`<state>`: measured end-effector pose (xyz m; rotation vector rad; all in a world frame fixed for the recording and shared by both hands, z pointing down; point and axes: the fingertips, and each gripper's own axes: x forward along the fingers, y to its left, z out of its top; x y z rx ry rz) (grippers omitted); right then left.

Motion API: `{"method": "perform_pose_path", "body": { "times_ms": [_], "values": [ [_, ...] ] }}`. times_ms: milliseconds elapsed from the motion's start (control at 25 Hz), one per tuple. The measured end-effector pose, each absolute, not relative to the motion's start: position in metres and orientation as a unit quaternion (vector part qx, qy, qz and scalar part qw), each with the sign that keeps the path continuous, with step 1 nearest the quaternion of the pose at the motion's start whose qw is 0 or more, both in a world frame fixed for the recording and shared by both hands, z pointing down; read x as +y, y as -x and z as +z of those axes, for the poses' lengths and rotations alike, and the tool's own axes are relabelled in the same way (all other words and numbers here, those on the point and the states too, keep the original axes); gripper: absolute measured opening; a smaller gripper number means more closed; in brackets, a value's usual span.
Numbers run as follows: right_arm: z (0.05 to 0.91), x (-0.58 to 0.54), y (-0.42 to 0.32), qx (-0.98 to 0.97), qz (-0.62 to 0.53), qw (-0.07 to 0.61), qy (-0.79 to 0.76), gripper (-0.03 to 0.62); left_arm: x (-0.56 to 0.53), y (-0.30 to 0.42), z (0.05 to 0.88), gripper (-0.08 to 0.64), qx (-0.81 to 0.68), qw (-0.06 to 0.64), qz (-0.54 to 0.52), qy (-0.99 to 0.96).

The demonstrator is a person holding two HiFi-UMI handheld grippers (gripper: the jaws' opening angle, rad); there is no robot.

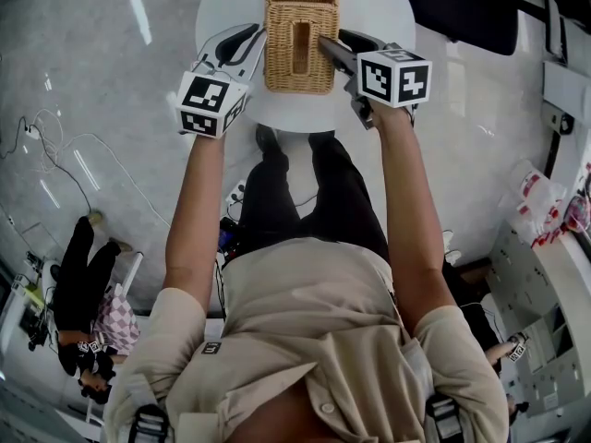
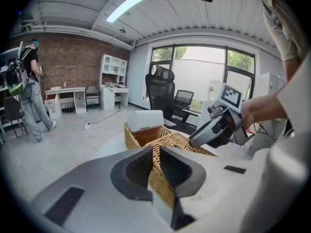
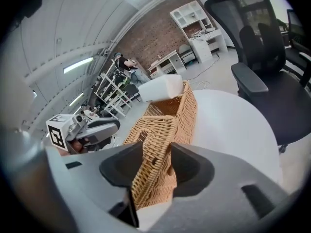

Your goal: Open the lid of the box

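Note:
A wicker box [image 1: 300,35] with a slotted lid stands on a round white table [image 1: 388,17]. A white pack [image 3: 160,89] sticks up at the box's far end, where the wicker top does not cover it. My left gripper [image 1: 251,37] lies against the box's left side. Its jaws are shut, and the box's near corner [image 2: 182,142] shows through the thin gap at my left gripper [image 2: 154,161]. My right gripper [image 1: 331,44] is at the box's right side. Its jaws stand open at my right gripper [image 3: 158,166], with the wicker lid's near edge [image 3: 155,144] between them.
A black office chair [image 3: 262,67] stands just beyond the table, also seen as the chair [image 1: 462,7]. Cables [image 1: 55,155] trail on the grey floor at left. A person [image 2: 29,91] stands by desks near a brick wall. The holder's legs are close to the table's near edge.

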<state>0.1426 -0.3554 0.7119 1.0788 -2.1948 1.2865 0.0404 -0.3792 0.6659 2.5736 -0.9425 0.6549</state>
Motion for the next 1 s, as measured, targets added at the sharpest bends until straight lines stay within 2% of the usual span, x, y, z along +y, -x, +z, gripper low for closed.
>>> {"method": "perform_pose_path", "body": {
  "times_ms": [160,360,1000],
  "values": [
    [0.705,-0.355,-0.142,-0.78,0.457,0.184,-0.386,0.166,-0.381,-0.038,0.663,0.014,-0.33,0.162,0.227,-0.902],
    [0.687,-0.358,-0.142,-0.784,0.447,0.169,-0.395,0.107,-0.379,-0.037,0.66,0.014,-0.326,0.165,0.22,-0.904],
    [0.644,-0.366,-0.128,-0.804,0.426,0.149,-0.386,0.092,-0.366,-0.06,0.621,0.014,-0.295,0.158,0.19,-0.923]
  ]
}}
